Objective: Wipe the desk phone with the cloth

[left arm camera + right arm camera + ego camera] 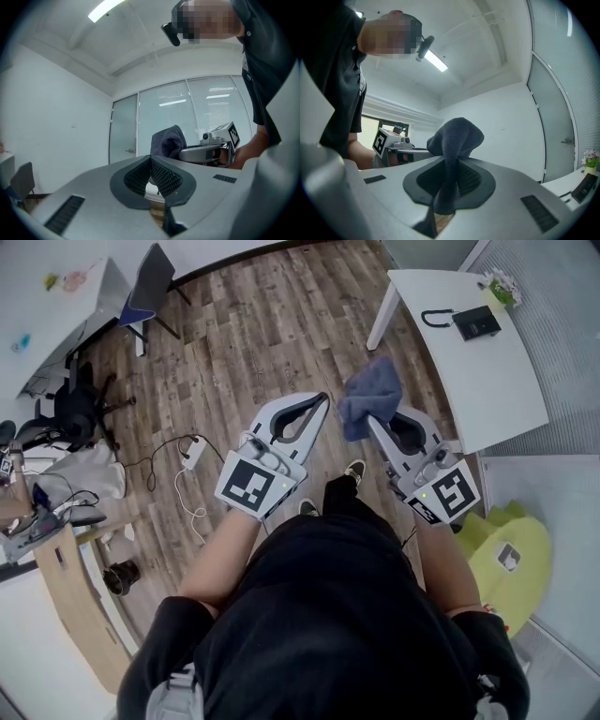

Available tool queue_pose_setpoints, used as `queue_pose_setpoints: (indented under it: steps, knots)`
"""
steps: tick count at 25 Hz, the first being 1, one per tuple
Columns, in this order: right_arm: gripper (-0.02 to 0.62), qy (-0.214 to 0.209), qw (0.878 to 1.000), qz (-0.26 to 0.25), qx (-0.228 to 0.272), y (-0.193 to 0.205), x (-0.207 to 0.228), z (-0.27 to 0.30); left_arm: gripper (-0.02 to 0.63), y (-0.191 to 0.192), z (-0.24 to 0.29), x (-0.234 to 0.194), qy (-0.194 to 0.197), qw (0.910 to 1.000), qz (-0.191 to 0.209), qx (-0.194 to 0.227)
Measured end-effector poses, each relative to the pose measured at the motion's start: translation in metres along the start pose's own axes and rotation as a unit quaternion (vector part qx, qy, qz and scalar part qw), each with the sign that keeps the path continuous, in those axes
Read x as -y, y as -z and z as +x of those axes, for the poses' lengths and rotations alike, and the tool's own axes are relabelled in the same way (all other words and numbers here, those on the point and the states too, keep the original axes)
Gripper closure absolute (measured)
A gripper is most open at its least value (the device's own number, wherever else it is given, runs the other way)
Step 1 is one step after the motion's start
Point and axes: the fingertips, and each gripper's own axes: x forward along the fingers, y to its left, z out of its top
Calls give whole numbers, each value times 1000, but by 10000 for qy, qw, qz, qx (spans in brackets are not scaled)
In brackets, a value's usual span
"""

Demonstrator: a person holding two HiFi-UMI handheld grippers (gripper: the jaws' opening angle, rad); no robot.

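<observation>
Grey-blue cloth (368,397) pinched in right tongs (374,424), left tongs (324,398) closed alongside

"What does the person wear?"

"A black short-sleeved shirt (328,615), black trousers (342,498) and dark shoes (354,468), in the middle and bottom of the frame."

"And the tools?"

"The left grey plastic gripper (319,407) and the right grey plastic gripper (380,427) have black bumpy pads (164,177). The left marker cube (255,486) and the right marker cube (450,493) show black-and-white squares. The right one has tiny green lights."

blue-grey cloth (368,399); black desk phone (476,322); white table (497,381); brown wood-plank floor (262,334)
</observation>
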Motion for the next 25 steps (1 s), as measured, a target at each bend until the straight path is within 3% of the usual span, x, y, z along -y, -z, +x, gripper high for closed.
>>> queue_pose_setpoints:
  steps: [5, 13, 25]
  knots:
    - [534, 31, 10000, -12, 49, -1, 54, 3, 597, -5, 50, -16, 9, 9999, -103, 126]
    - [534, 207, 9997, 96, 114, -2, 145, -6, 597, -12, 140, -21, 202, 9998, 58, 32]
    - [534, 628, 9978, 133, 188, 1, 234, -40, 597, -5, 242, -11, 646, 9974, 169, -270]
